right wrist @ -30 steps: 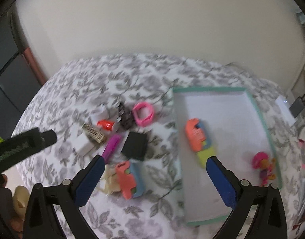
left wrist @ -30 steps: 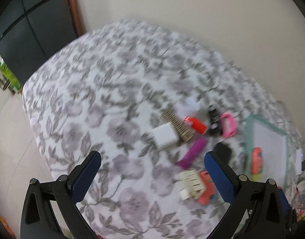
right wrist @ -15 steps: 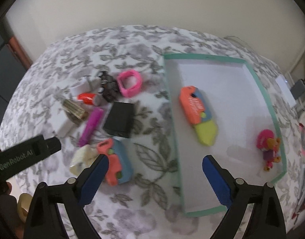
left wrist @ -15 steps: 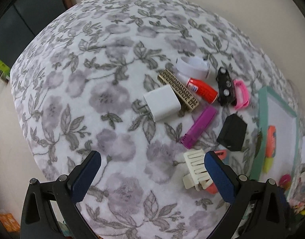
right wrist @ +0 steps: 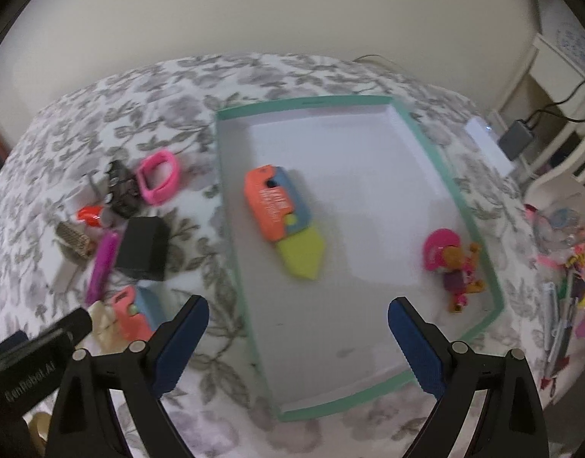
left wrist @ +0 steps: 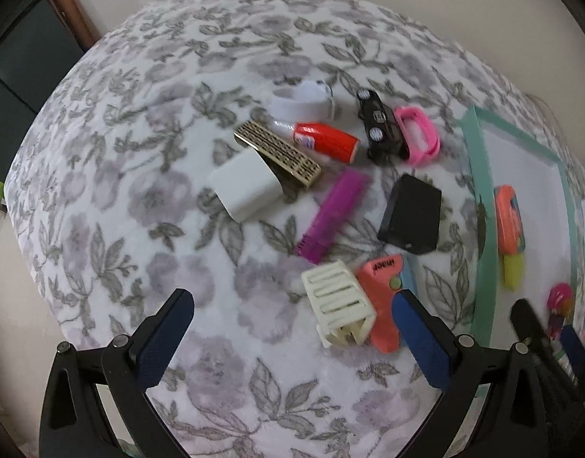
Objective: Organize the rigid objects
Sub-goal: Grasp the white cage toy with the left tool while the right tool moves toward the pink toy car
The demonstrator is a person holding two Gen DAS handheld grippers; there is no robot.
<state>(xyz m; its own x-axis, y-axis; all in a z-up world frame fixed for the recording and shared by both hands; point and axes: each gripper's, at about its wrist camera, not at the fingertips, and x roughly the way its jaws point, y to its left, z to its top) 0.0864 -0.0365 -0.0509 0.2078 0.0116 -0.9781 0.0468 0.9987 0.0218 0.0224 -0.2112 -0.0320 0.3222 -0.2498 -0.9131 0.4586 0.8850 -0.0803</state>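
Note:
A pile of small objects lies on the floral bedspread: a white charger (left wrist: 246, 187), a gold comb (left wrist: 279, 154), a red tube (left wrist: 326, 141), a black toy car (left wrist: 380, 129), a pink bracelet (left wrist: 418, 135), a purple lighter (left wrist: 332, 215), a black box (left wrist: 410, 215), a cream hair clip (left wrist: 340, 303) and an orange-blue toy (left wrist: 384, 290). My left gripper (left wrist: 292, 337) is open above the near edge of the pile. A teal-rimmed tray (right wrist: 468, 221) holds an orange-blue-yellow toy (right wrist: 282, 217) and a pink doll (right wrist: 452, 263). My right gripper (right wrist: 298, 337) is open over the tray's near end.
The left gripper's body (right wrist: 29, 355) shows at the lower left of the right wrist view. Loose colourful clutter (right wrist: 567, 278) lies right of the tray. A white box (right wrist: 487, 145) and a cabled adapter (right wrist: 515, 139) sit at the far right. A wall runs behind the bed.
My left gripper has moved closer to the pile, towards the hair clip. My right gripper has shifted right and forward over the tray. Both stay open.

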